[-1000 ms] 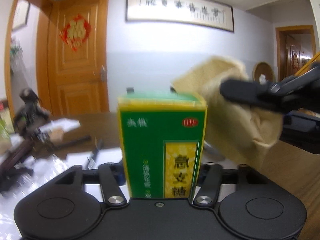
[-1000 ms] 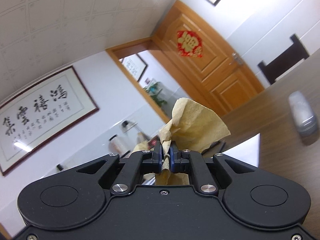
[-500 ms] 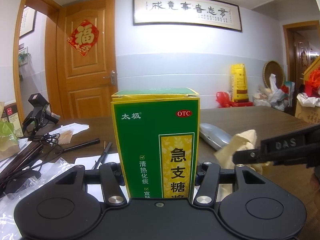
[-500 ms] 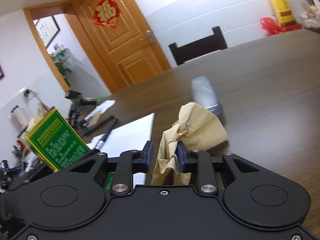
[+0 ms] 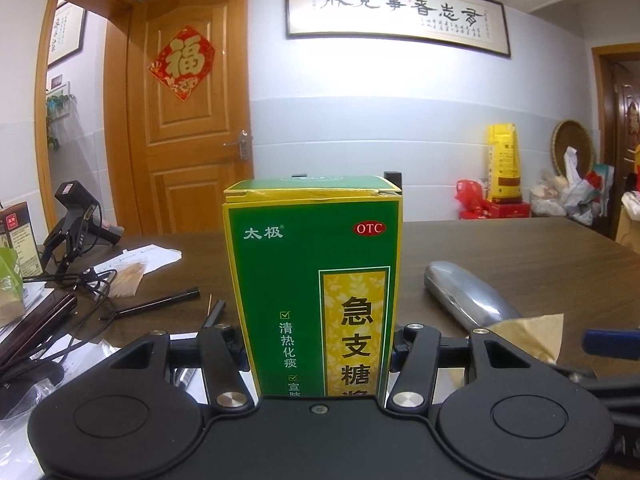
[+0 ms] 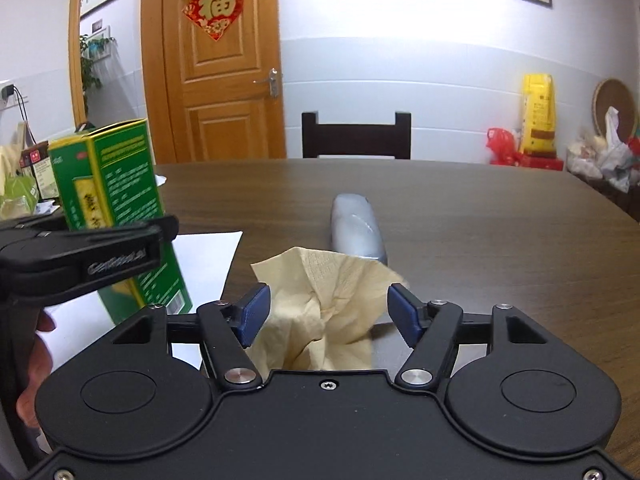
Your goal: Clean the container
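Observation:
A green and yellow medicine box [image 5: 316,280] stands upright between the jaws of my left gripper [image 5: 318,346], which is shut on its lower sides. The right wrist view shows the same box [image 6: 114,196] at the left, with the left gripper's finger [image 6: 92,256] across it. My right gripper [image 6: 326,312] has its jaws opening, blue pads [image 6: 254,314] wide apart. A crumpled beige tissue [image 6: 324,312] lies loose between them, and the pads do not press on it. A corner of that tissue [image 5: 532,336] shows at the lower right of the left wrist view.
A silver case [image 6: 358,230] lies on the dark wooden table [image 6: 500,232] just beyond the tissue. White paper [image 6: 204,256] lies under the box. Pens, cables and a spare gripper [image 5: 76,216] clutter the left side. A dark chair [image 6: 356,136] stands at the far edge.
The right gripper swung down from facing the wall and ceiling to level over the table, and its jaws opened off the tissue. The left gripper keeps its hold on the box.

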A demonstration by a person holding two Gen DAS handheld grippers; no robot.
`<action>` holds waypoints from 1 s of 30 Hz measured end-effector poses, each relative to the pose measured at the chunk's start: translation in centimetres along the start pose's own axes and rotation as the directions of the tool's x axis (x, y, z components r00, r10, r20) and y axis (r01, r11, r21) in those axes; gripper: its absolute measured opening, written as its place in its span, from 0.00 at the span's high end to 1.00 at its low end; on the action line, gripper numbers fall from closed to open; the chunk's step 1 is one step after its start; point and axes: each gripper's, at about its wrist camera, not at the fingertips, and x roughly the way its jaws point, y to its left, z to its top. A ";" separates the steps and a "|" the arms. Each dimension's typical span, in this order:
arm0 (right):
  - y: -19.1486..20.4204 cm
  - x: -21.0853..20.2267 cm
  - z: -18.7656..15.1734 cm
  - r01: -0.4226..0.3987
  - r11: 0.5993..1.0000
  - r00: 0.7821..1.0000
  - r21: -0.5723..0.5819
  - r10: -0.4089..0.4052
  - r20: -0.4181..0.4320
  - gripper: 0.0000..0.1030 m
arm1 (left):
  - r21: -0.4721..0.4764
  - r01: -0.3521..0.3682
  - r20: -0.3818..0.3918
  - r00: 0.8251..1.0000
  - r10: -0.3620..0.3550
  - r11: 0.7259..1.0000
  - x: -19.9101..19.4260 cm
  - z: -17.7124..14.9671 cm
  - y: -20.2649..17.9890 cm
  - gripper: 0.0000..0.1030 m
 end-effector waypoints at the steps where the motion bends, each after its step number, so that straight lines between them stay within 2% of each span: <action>1: 0.2 0.0 -0.1 0.002 1.000 1.000 -0.008 -0.002 0.002 0.37 | -0.004 -0.002 0.002 1.000 0.002 1.000 0.0 0.0 0.0 0.51; 5: 1.0 0.1 -0.4 0.013 0.999 1.000 -0.048 -0.012 0.012 0.32 | -0.029 0.011 -0.011 1.000 -0.011 1.000 -0.4 -0.7 0.2 0.51; 7: 1.3 -0.2 -0.5 0.014 0.998 1.000 -0.055 -0.013 0.019 0.23 | -0.040 0.014 -0.030 0.999 -0.015 0.999 -0.7 -1.2 0.3 0.50; 11: 1.4 -0.3 -0.5 -0.002 0.998 1.000 -0.070 0.002 0.008 0.20 | -0.042 0.010 -0.033 0.999 -0.012 0.999 -1.8 -1.8 0.3 0.49; 15: 1.3 -0.3 -0.5 -0.003 0.998 1.000 -0.064 0.003 0.004 0.15 | -0.053 -0.010 -0.011 1.000 0.009 0.999 -2.7 -1.9 0.8 0.33; 20: 0.9 -0.3 -0.4 0.005 0.999 1.000 -0.052 -0.004 0.024 0.13 | -0.064 -0.014 -0.009 1.000 0.014 0.998 -3.2 -1.6 1.3 0.24; 22: 0.9 -0.7 -0.5 0.019 0.999 0.999 -0.051 -0.017 0.037 0.06 | -0.058 -0.042 -0.006 0.999 0.041 0.997 -3.5 -1.6 1.4 0.11; 27: 0.6 -1.1 -0.4 0.039 0.998 0.997 -0.048 -0.036 0.072 0.00 | -0.028 -0.084 0.030 0.996 0.085 0.996 -4.7 -1.5 1.4 0.01; 30: 0.4 -1.2 -0.3 0.043 0.998 0.996 -0.042 -0.040 0.075 0.00 | -0.019 -0.089 0.054 0.994 0.090 0.996 -5.4 -1.4 1.4 0.01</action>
